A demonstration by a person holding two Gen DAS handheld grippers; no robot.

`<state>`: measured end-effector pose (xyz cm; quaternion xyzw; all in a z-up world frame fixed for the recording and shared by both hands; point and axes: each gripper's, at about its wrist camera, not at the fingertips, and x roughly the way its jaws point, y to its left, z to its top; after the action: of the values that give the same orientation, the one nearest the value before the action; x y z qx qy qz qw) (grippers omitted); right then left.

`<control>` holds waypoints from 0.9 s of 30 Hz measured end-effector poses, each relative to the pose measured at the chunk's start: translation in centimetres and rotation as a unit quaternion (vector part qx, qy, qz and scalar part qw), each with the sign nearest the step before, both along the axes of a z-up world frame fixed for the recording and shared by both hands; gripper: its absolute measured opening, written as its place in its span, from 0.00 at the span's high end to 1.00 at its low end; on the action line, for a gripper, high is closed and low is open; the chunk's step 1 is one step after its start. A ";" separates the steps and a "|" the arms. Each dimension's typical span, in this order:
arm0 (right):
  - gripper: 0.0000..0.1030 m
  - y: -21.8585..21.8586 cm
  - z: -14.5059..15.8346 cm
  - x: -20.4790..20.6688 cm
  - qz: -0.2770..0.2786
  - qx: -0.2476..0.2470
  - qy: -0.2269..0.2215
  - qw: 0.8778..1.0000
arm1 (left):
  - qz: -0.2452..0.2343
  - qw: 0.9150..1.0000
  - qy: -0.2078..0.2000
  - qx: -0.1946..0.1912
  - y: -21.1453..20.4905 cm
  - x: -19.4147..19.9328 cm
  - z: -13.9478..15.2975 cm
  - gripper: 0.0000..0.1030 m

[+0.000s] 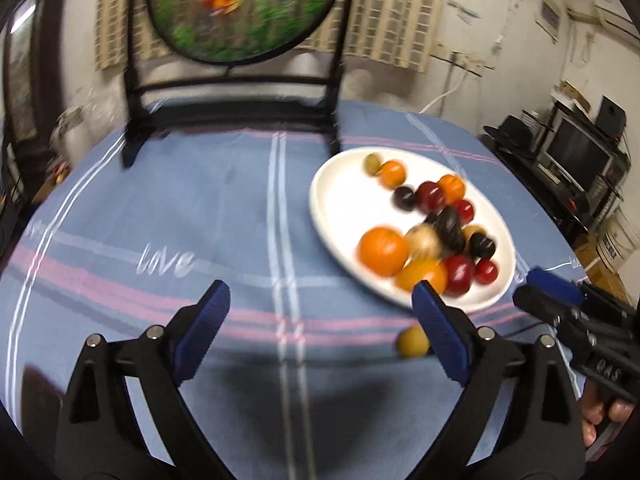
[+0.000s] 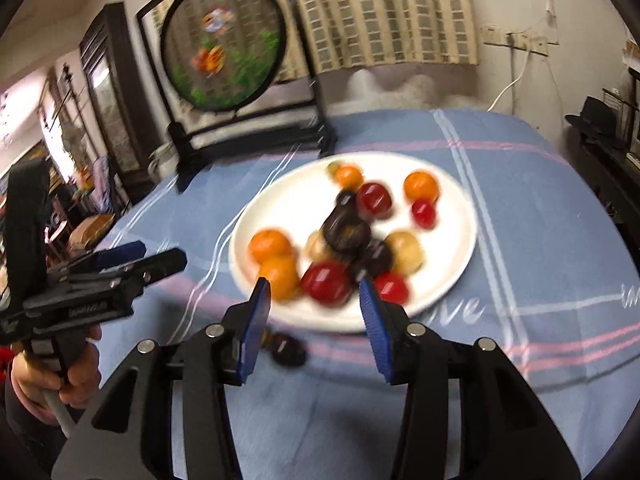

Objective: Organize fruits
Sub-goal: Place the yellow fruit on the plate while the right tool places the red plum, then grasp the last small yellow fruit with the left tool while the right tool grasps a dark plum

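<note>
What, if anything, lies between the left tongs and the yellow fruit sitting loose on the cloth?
Nothing visible. The yellow fruit lies on the tablecloth just short of the plate, beside the right finger of the open left tongs; only bare cloth lies between.

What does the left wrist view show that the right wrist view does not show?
Only the left wrist view shows a small yellow fruit lying on the tablecloth off the plate, beside the left gripper, plus a dark shelf unit at the right.

Only the right wrist view shows a small dark fruit on the cloth just below the plate rim, near the right gripper, and a dark cabinet at the left.

Both show the white plate of mixed fruits, the round decorative screen, and open, empty jaws.
</note>
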<state>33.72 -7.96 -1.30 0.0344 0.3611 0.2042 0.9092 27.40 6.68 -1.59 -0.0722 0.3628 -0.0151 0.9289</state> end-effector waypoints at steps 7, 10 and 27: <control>0.55 2.6 -2.7 -0.4 0.034 -0.029 0.037 0.998 | 0.037 0.999 0.024 -0.019 2.4 -1.4 -1.7 0.09; 0.55 2.9 -3.4 0.3 0.032 -0.040 0.047 0.998 | 0.041 0.999 0.018 -0.015 2.5 -1.8 -1.3 0.09; 0.72 4.0 -4.0 1.9 0.040 -0.067 0.051 0.996 | 0.038 0.999 0.014 -0.020 2.3 -2.0 -0.8 0.09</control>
<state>35.63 -3.98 -5.35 -0.0311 0.4212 0.2137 0.8809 25.38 8.99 -2.41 -0.1050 0.3720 0.0138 0.9222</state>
